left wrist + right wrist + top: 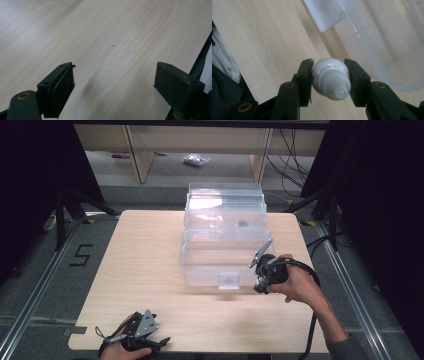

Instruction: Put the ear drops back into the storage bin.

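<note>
At the near edge of the bench (150,270), well apart from the clear plastic box (224,240), the left gripper (141,336) rests in the person's left hand (122,351). In the left gripper view its jaws stand wide apart over bare wood, with nothing between them. Farther in, just beside the box's near right corner, the right hand (300,285) holds the right gripper (267,270), its cable (314,320) trailing back along the forearm. In the right gripper view the right gripper's jaws are closed on a small white bottle (331,78) with a ribbed cap, held above the bench next to the box's rim. The box sits toward the far side of the bench, its lid (225,195) tipped up at the back, and a small dark object (243,224) lies inside it. Beyond the box, on the floor, lies a small plastic bag (196,160)
</note>
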A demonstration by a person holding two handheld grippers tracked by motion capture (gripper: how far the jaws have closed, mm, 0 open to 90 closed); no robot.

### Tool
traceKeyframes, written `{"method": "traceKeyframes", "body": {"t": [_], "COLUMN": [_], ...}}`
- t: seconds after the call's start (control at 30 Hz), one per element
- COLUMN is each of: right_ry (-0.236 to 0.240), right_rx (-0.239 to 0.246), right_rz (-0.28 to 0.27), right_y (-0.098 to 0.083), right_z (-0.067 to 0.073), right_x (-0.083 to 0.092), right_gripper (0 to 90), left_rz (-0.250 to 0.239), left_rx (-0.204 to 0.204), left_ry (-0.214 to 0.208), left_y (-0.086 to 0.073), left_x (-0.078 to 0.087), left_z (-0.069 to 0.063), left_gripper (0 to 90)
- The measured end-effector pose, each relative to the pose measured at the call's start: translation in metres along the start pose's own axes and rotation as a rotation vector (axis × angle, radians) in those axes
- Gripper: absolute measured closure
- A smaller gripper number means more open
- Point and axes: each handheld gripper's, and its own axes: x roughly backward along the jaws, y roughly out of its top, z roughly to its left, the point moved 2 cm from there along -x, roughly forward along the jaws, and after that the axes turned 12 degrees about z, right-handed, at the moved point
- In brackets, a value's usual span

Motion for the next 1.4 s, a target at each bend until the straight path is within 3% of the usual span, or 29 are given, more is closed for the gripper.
{"method": "traceKeyframes", "body": {"t": [0.17, 0.2, 0.23, 0.37, 0.4, 0.43, 0.5, 0.53, 0.63, 0.73, 0.8, 0.97, 1.0, 1.1, 1.17, 1.3, 1.4], "right_ry": [-0.003, -0.010, -0.003, -0.012, -0.008, -0.011, -0.015, -0.015, -0.018, -0.012, -0.021, -0.010, -0.014, -0.006, -0.002, 0.005, 0.006], "right_rx": [-0.023, -0.039, -0.035, -0.031, -0.042, -0.051, -0.061, -0.056, -0.077, -0.112, -0.090, -0.123, -0.130, -0.139, -0.162, -0.174, -0.189], "right_rz": [-0.006, -0.002, -0.005, -0.006, -0.004, -0.006, -0.001, -0.003, -0.003, 0.009, 0.008, 0.021, 0.023, 0.028, 0.033, 0.038, 0.055], "right_y": [0.000, 0.000, 0.000, 0.002, 0.002, 0.003, 0.003, 0.004, 0.005, 0.007, 0.009, 0.015, 0.016, 0.018, 0.020, 0.024, 0.027], "right_z": [-0.008, -0.010, -0.012, -0.021, -0.022, -0.026, -0.030, -0.032, -0.039, -0.044, -0.051, -0.062, -0.064, -0.071, -0.075, -0.084, -0.090], "right_x": [0.009, 0.010, 0.012, 0.017, 0.018, 0.020, 0.023, 0.023, 0.027, 0.028, 0.027, 0.022, 0.021, 0.017, 0.014, 0.007, 0.000], "right_gripper": [60.2, 60.2, 60.2, 60.2, 60.2, 60.2, 60.2, 60.2, 60.2, 60.2, 60.3, 60.2, 60.3, 60.3, 60.3, 60.3, 60.2], "left_rz": [0.007, 0.028, 0.004, 0.007, 0.000, 0.004, 0.003, 0.020, -0.001, 0.026, 0.002, 0.030, 0.005, 0.013, 0.027, 0.022, 0.026], "left_rx": [-0.005, -0.031, -0.002, -0.007, 0.019, -0.003, -0.002, -0.021, 0.003, -0.028, -0.002, -0.032, -0.001, 0.000, -0.028, -0.010, -0.026], "left_ry": [-0.001, 0.002, 0.000, 0.001, -0.003, 0.002, -0.001, -0.002, 0.000, -0.003, 0.001, 0.000, -0.004, -0.007, -0.006, -0.008, -0.009], "left_y": [0.000, -0.001, 0.000, 0.000, 0.000, 0.000, 0.000, 0.000, 0.000, -0.001, 0.000, -0.001, 0.000, 0.000, -0.001, -0.001, -0.001], "left_x": [0.001, 0.002, 0.000, 0.001, 0.000, 0.001, 0.000, 0.002, 0.000, 0.002, 0.000, 0.002, 0.001, 0.001, 0.002, 0.002, 0.002], "left_z": [0.000, 0.002, 0.000, 0.000, -0.001, 0.000, 0.000, 0.001, -0.001, 0.001, 0.000, 0.002, 0.000, 0.000, 0.001, 0.001, 0.001], "left_gripper": [15.6, 15.6, 15.6, 15.6, 15.6, 15.6, 15.6, 15.6, 15.6, 15.6, 15.6, 15.6, 15.6, 15.6, 15.7, 15.6, 15.6]}}
